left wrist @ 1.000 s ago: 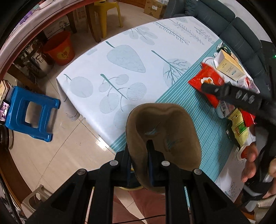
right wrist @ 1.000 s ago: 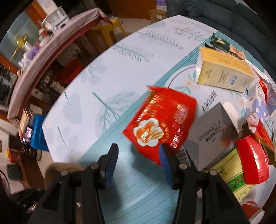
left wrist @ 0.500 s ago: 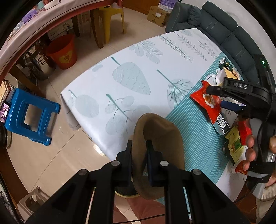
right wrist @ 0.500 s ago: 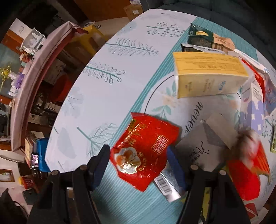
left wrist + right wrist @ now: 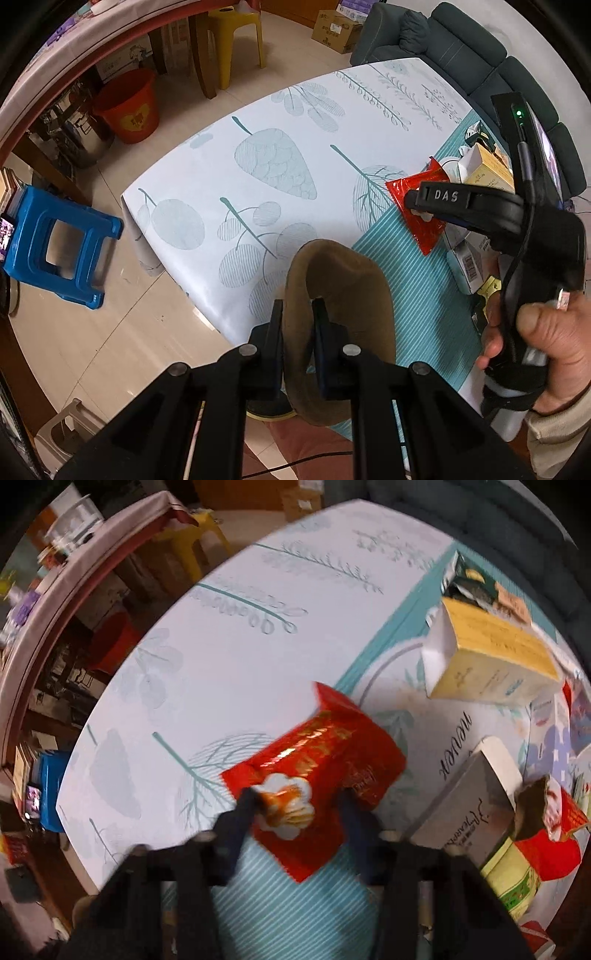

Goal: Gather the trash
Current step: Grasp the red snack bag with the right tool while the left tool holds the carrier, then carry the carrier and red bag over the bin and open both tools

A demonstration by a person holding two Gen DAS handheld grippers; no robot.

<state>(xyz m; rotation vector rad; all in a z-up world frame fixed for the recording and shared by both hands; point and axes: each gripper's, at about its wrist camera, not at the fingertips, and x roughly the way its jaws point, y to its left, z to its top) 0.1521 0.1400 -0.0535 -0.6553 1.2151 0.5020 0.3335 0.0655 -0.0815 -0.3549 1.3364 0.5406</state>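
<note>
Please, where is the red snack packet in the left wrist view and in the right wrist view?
Left wrist: red snack packet at right of centre, under the right gripper.
Right wrist: packet at centre, between the fingers.
Shared landmark: yellow box beyond it.

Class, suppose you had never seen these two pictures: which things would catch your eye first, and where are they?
The bright red snack packet stands out first, bulging between the fingers of the right claw above the table's teal stripe. Next comes the brown paper bag, its rim pinched in the left claw at the near table edge, mouth open.
</note>
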